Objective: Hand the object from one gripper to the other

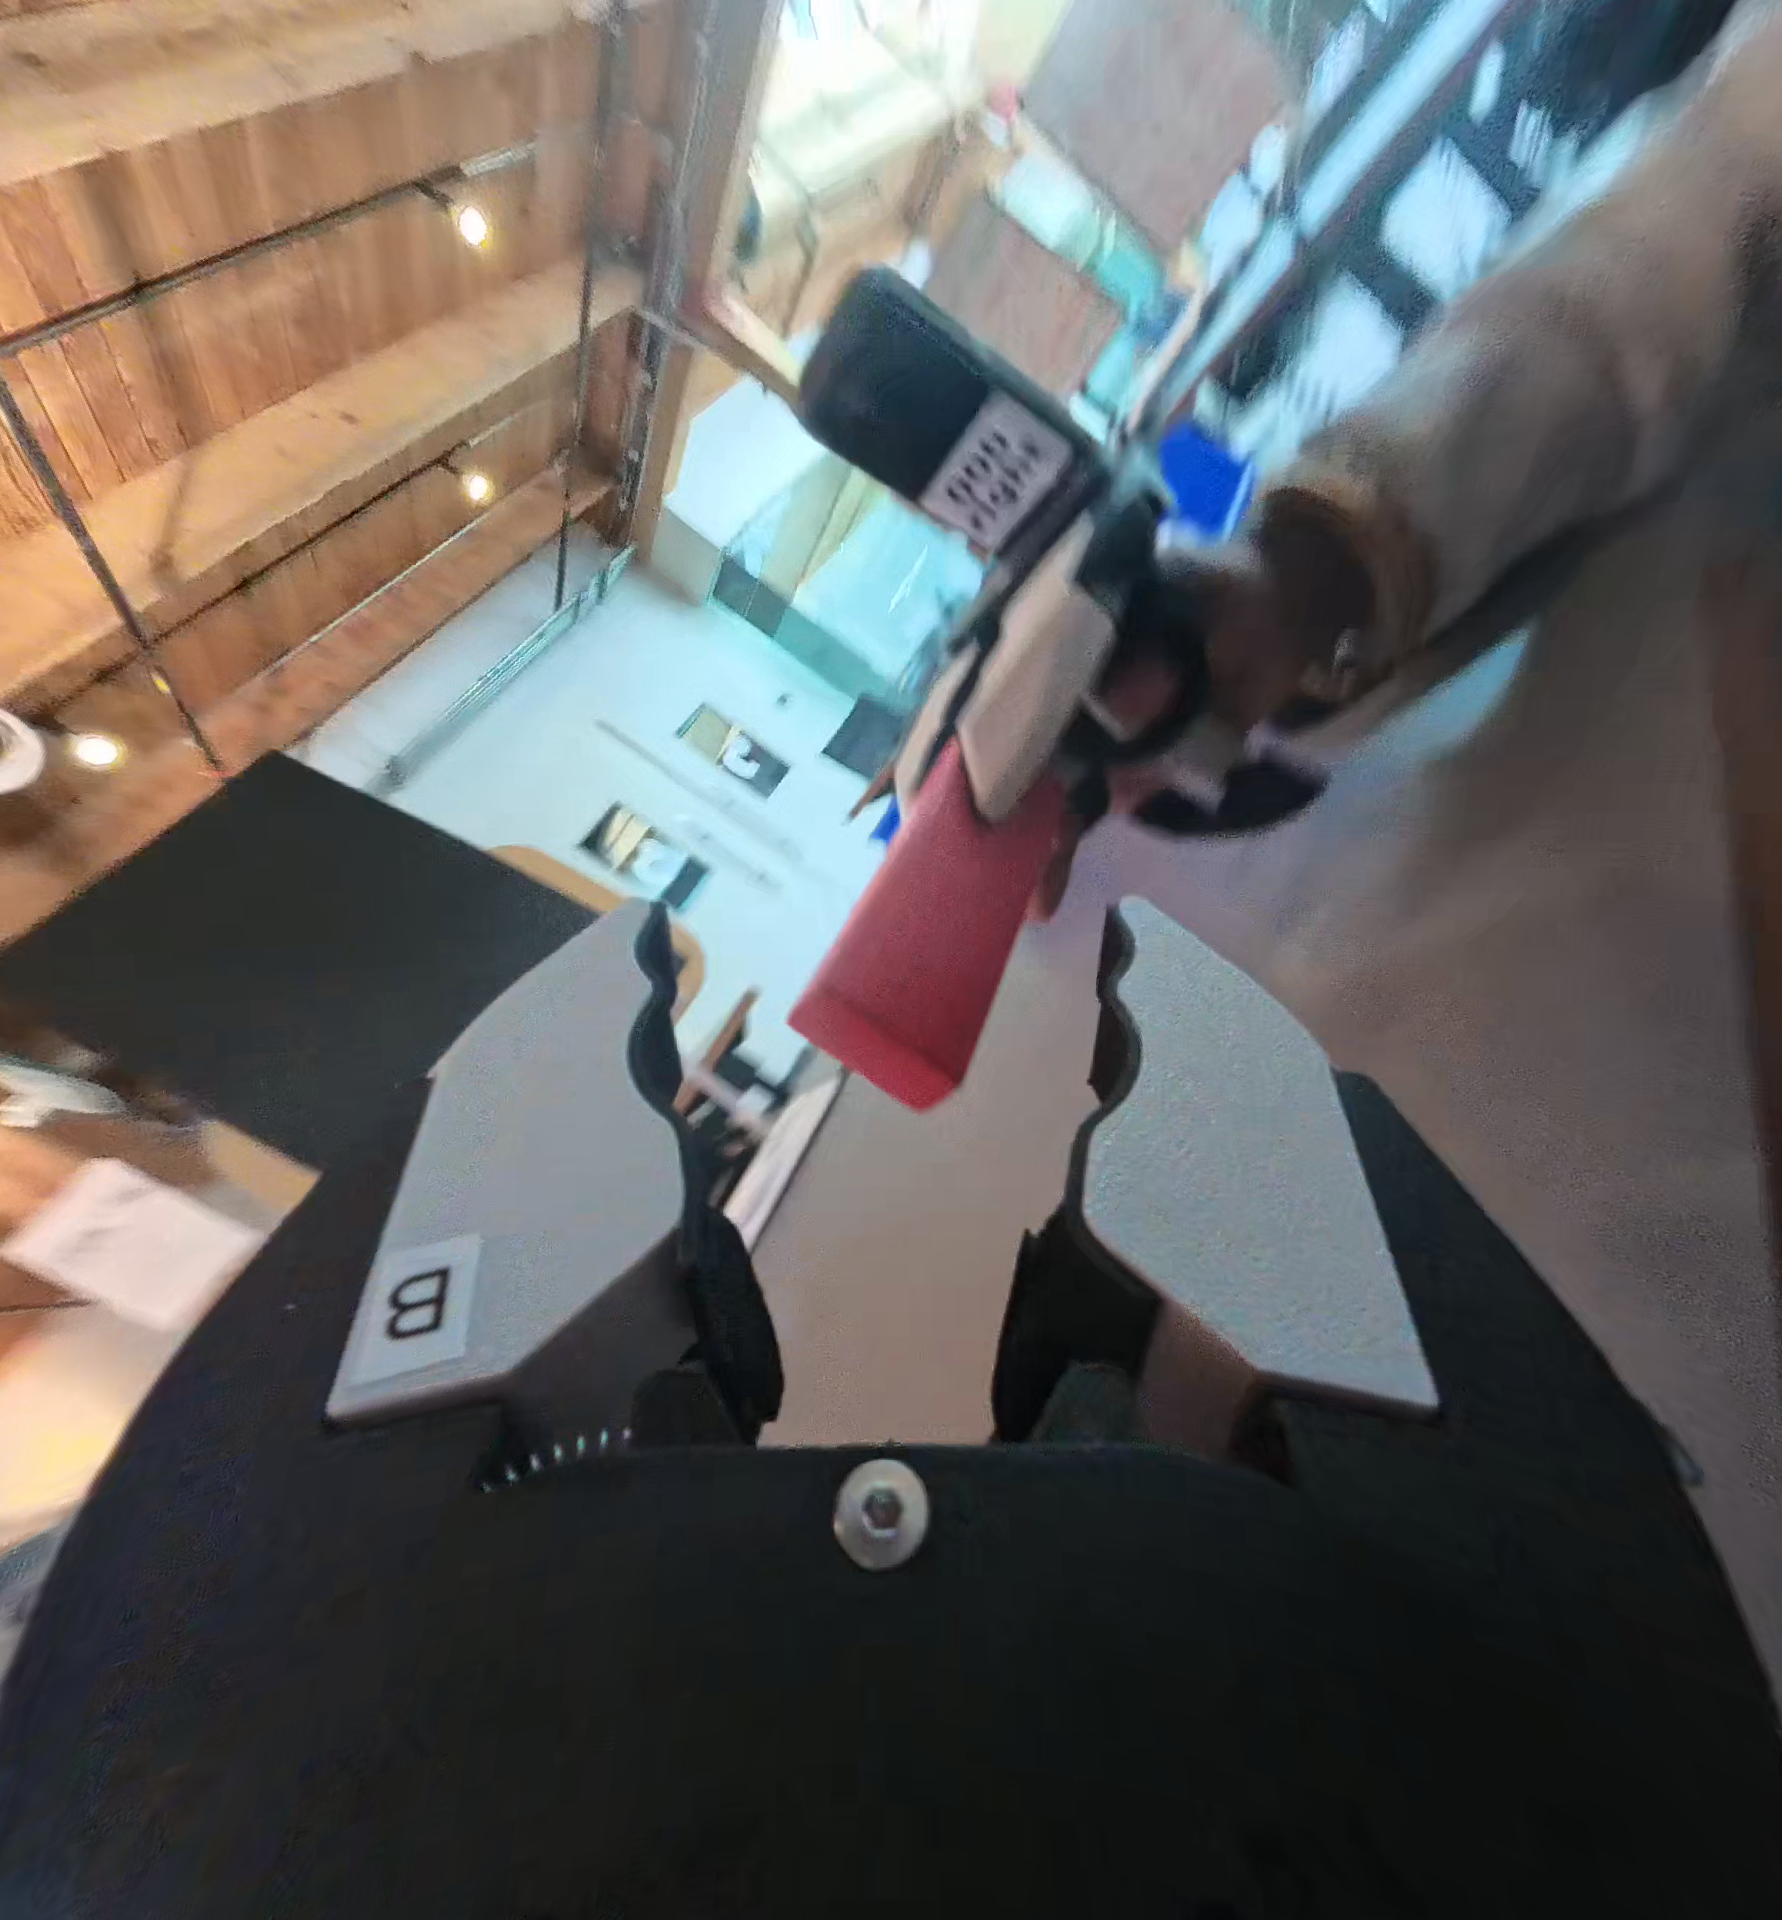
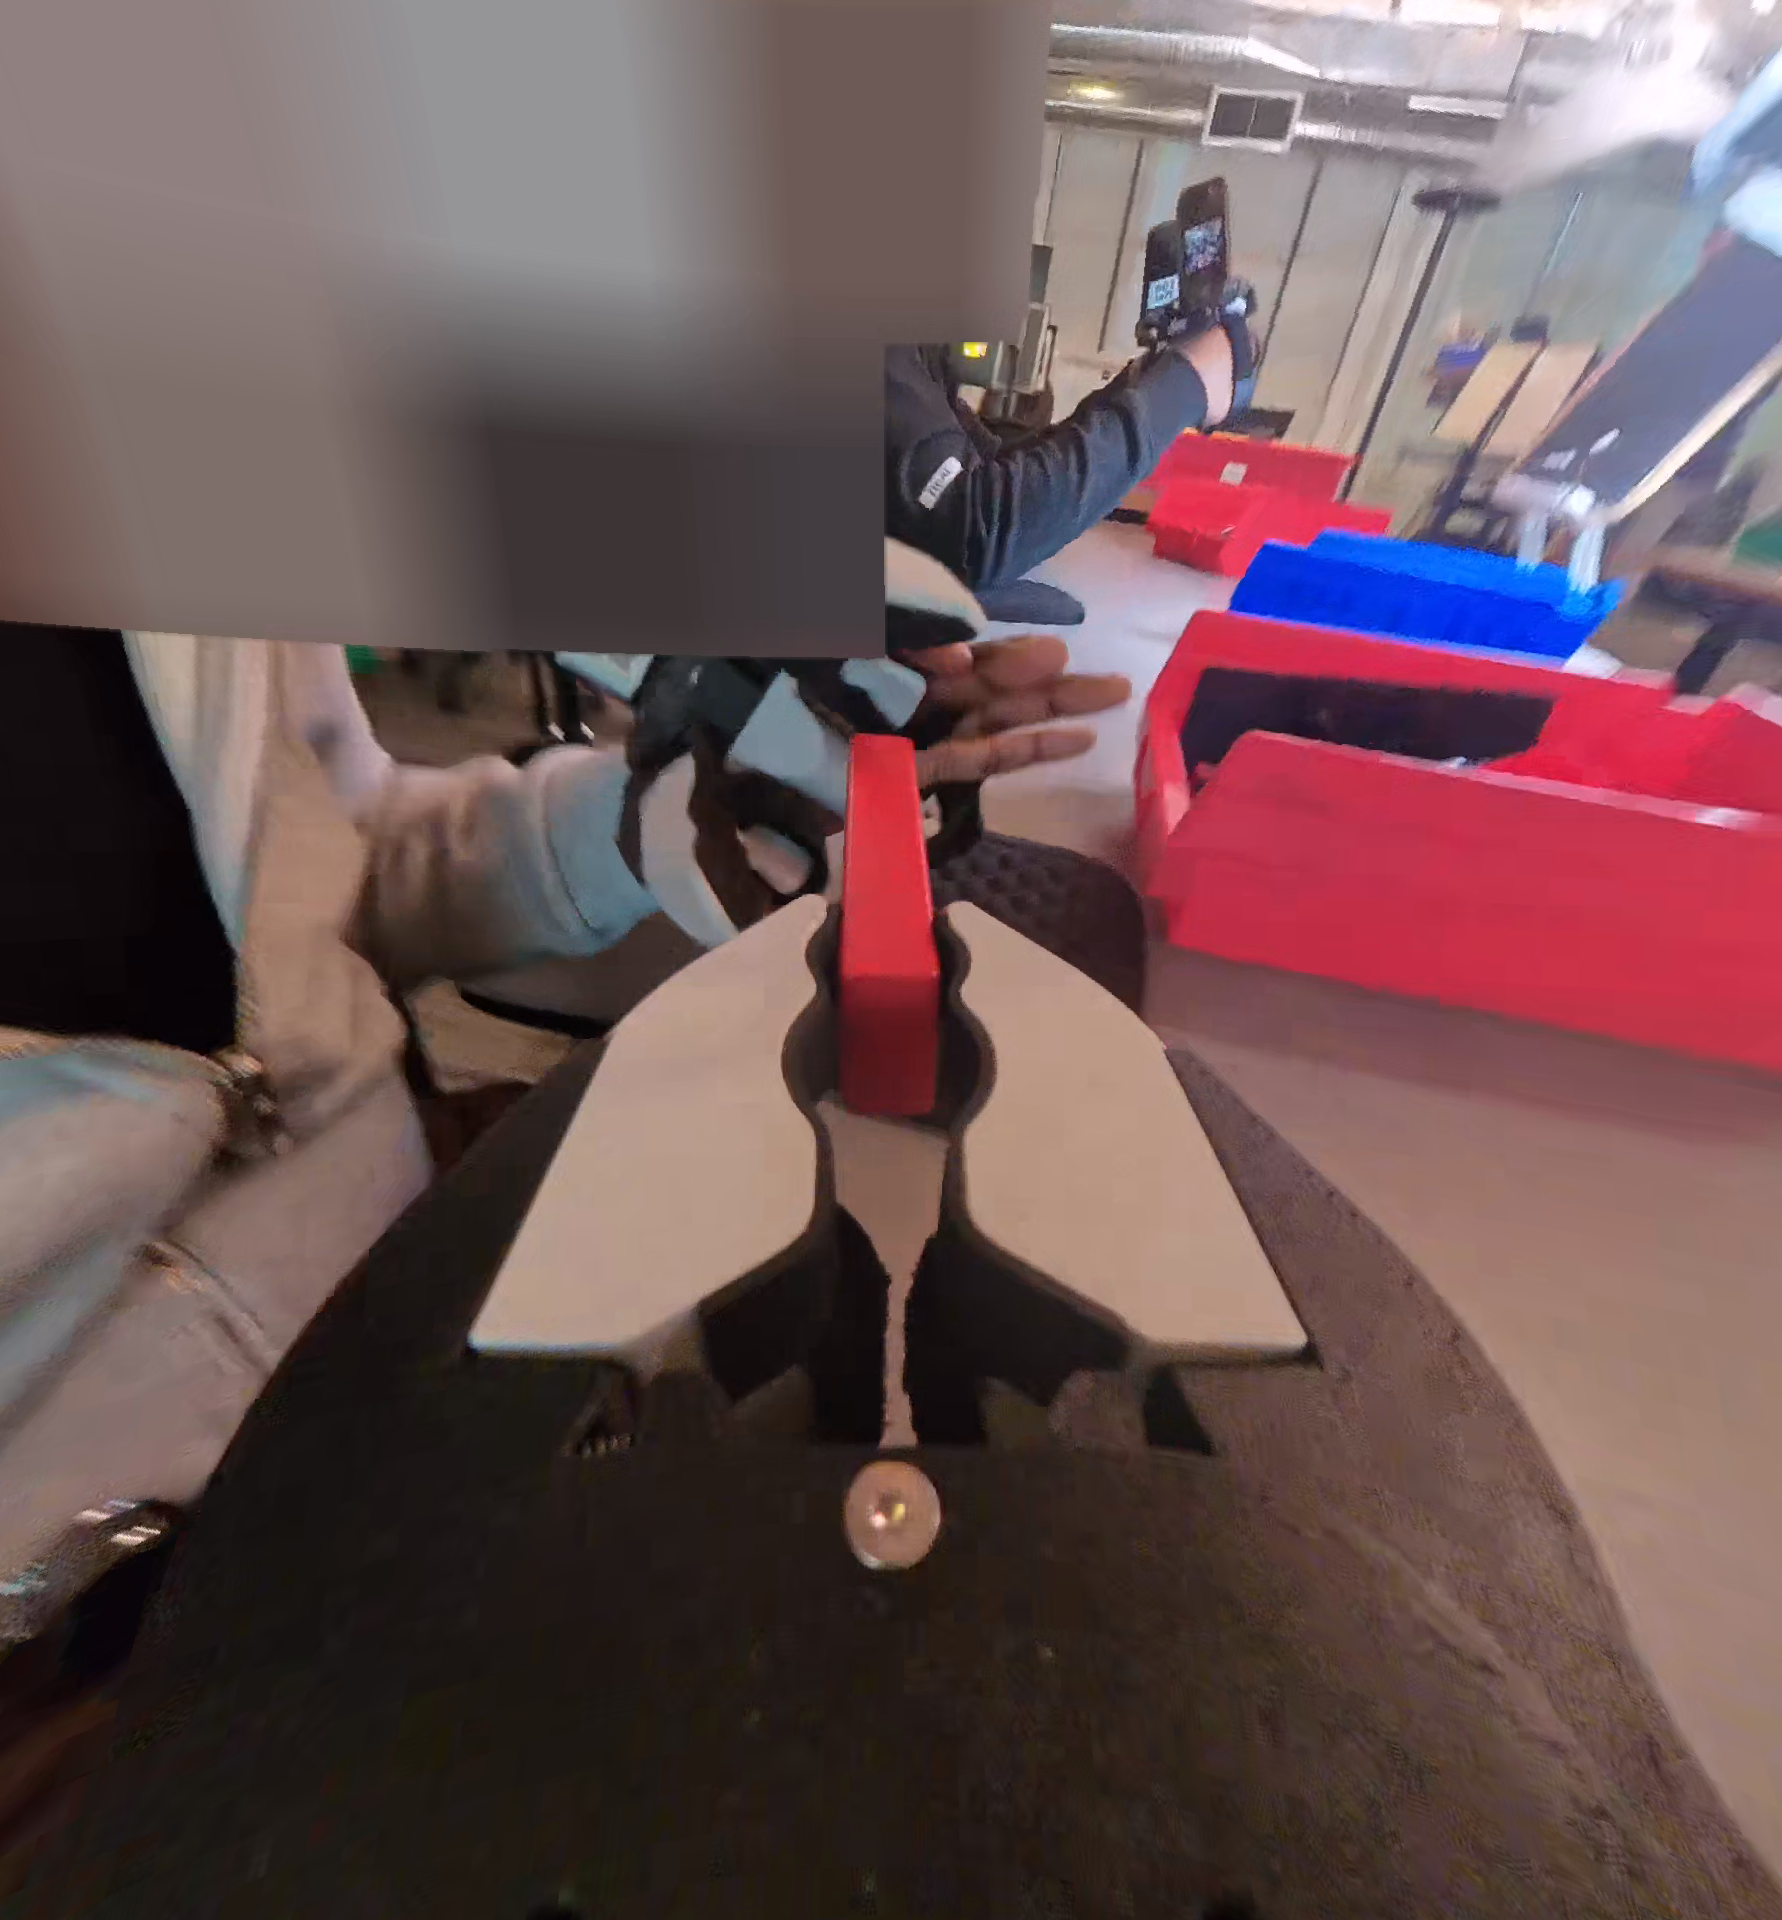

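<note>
The right gripper (image 2: 887, 935) is clamped on a red block (image 2: 887, 935), its fingers (image 2: 1063, 1143) pinching the block's near end while the rest juts out past the tips. The left gripper (image 1: 887, 925) has its fingers (image 1: 554, 1143) spread apart, and the block (image 1: 918, 935) hangs in the air just beyond and between their tips, not touching them. Red bins (image 2: 1489, 862) sit beyond on the worktop (image 2: 1541, 1299).

Left wrist view: rides behind the left gripper (image 1: 887, 997), tilted up toward timber ceiling beams (image 1: 243, 343) and windows, close on its own fingers.
Right wrist view: rides behind the right gripper (image 2: 887, 987), facing level across the room toward red bins (image 2: 1489, 883).
Shared: the red block (image 1: 918, 945) (image 2: 887, 935), near in both, and the opposite gripper beyond it.
</note>
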Demonstrator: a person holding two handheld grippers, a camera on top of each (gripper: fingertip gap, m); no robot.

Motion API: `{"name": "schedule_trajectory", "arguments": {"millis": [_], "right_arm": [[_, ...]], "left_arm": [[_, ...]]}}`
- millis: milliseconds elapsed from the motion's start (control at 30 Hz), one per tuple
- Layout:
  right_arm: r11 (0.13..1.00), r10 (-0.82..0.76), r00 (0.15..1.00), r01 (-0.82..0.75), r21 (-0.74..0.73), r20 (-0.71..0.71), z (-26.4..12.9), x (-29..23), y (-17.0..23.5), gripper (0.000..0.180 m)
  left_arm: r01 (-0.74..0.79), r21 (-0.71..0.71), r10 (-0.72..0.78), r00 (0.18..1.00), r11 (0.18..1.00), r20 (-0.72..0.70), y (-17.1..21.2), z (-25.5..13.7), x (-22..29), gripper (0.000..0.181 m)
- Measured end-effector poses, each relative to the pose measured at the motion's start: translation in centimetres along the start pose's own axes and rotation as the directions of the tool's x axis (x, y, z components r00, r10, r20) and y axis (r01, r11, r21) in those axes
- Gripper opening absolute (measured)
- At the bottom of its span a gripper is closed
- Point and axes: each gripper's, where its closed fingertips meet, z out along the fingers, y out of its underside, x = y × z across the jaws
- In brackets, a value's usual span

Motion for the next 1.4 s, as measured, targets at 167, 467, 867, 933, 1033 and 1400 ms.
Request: {"name": "schedule_trajectory", "arguments": {"millis": [167,467,867,933,1033,1400], "right_arm": [[0.926,0.377,0.919,-0.375,-0.039,0.119,0.1,0.0,0.7,0.016],[0.970,0.236,0.968,-0.239,0.032,0.091,0.6,-0.1,0.0,0.072],[0.888,-0.452,0.891,0.448,-0.104,-0.026,1.2,-1.2,1.9,0.035],[0.911,-0.398,0.917,0.393,-0.125,-0.013,1.1,-1.1,2.1,0.035],[0.969,-0.212,0.977,0.209,-0.132,-0.007,0.9,-0.7,2.1,0.035],[0.930,0.357,0.921,-0.335,-0.149,0.157,0.6,-1.5,1.8,0.035]], "left_arm": [[-0.271,-0.141,0.270,0.963,0.952,-0.024,1.6,0.5,0.8,0.062],[0.112,-0.155,-0.134,0.981,0.982,-0.141,2.1,0.3,1.9,0.035],[0.338,-0.109,-0.355,0.892,0.935,-0.281,0.6,-0.3,3.1,0.034],[0.320,-0.088,-0.332,0.908,0.943,-0.256,0.5,-0.1,2.8,0.036],[0.152,-0.037,-0.155,0.981,0.988,-0.117,0.6,0.1,1.3,0.058],[-0.089,-0.145,0.062,0.982,0.985,-0.180,1.8,0.4,2.8,0.016]]}}
